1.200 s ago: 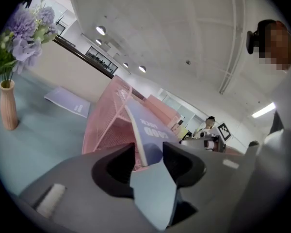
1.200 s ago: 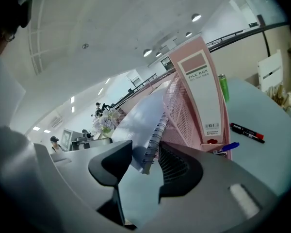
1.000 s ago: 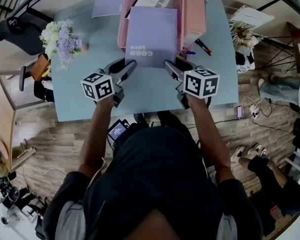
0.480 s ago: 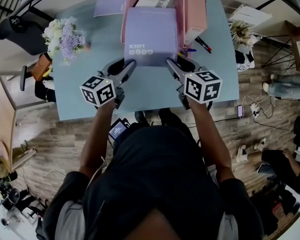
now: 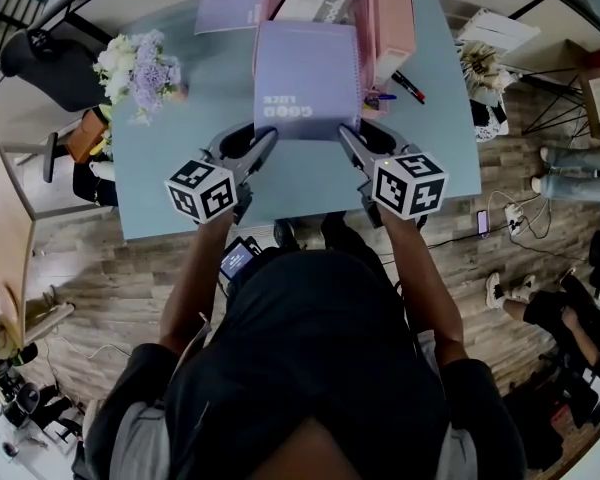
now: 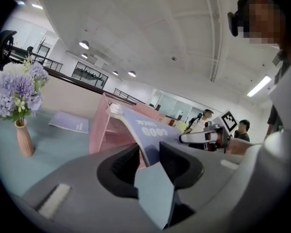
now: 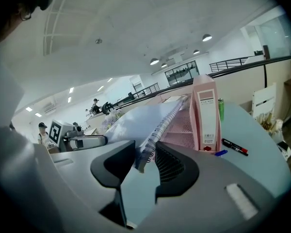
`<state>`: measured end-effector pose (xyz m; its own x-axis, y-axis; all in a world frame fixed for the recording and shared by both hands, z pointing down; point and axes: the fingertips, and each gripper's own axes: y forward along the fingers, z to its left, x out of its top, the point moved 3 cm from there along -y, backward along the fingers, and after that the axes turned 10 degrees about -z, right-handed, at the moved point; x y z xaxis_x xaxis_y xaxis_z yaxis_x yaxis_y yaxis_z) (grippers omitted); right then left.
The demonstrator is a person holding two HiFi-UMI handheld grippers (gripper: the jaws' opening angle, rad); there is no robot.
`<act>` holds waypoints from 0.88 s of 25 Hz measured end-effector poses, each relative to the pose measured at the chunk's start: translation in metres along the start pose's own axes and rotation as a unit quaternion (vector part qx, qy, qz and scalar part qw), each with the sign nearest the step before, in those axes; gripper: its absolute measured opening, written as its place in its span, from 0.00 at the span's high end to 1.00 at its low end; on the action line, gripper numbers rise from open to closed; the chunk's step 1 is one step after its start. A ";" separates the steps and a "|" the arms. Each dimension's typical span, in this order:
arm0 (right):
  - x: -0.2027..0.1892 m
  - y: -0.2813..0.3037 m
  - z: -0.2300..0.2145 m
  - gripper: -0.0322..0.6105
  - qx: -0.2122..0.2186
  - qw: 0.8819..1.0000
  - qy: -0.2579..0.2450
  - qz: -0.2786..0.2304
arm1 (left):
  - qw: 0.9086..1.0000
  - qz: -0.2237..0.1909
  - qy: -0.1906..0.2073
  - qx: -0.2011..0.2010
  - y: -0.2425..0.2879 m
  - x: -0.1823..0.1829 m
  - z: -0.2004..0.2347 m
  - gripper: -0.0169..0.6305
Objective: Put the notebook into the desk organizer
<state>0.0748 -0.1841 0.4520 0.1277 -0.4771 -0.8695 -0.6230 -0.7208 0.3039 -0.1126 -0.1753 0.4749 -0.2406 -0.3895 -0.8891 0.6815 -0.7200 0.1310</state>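
- The left gripper, jaws just closing, now clamps the lilac spiral notebook at its 7 o'clock corner.
- The right gripper, also just closing, pinches the 5 o'clock corner on the spiral binding.
- The notebook is tilted, with its far edge reaching the pink desk organizer at the table's 12 o'clock.

Tilted lilac notebook, seemingly touching organizer.

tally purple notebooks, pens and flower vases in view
notebooks: 2
pens: 2
flower vases: 1
total: 5
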 end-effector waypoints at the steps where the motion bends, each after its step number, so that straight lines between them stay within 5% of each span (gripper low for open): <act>1: -0.001 -0.002 0.002 0.75 -0.002 1.000 -0.001 -0.001 | 1.000 0.001 0.003 -0.002 -0.003 0.000 -0.002 0.69; 22: -0.027 -0.047 0.050 0.75 -0.023 0.999 -0.022 -0.023 | 0.999 0.007 0.025 -0.030 -0.058 -0.014 -0.034 0.69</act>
<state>0.0618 -0.1116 0.4417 0.1216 -0.4214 -0.8987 -0.5807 -0.7645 0.2799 -0.1254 -0.1084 0.4647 -0.1972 -0.3681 -0.9086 0.7244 -0.6792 0.1179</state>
